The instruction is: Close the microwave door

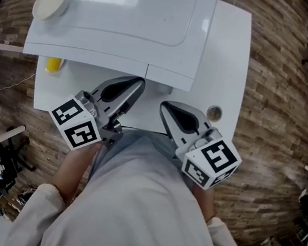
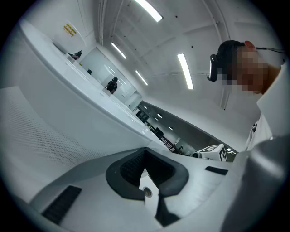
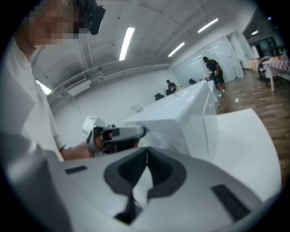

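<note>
Microwave ahead on white table, door apparently flush from above, hard to confirm. Left gripper and right gripper pinched together, empty, low by the torso, probably just clear of the door.

okay, counting now: i've got two grippers, left gripper and right gripper, and two marker cubes, one per gripper. one microwave, one table. on them i see one round white dish, one yellow object and one small round container. far off in the right gripper view, two people.
</note>
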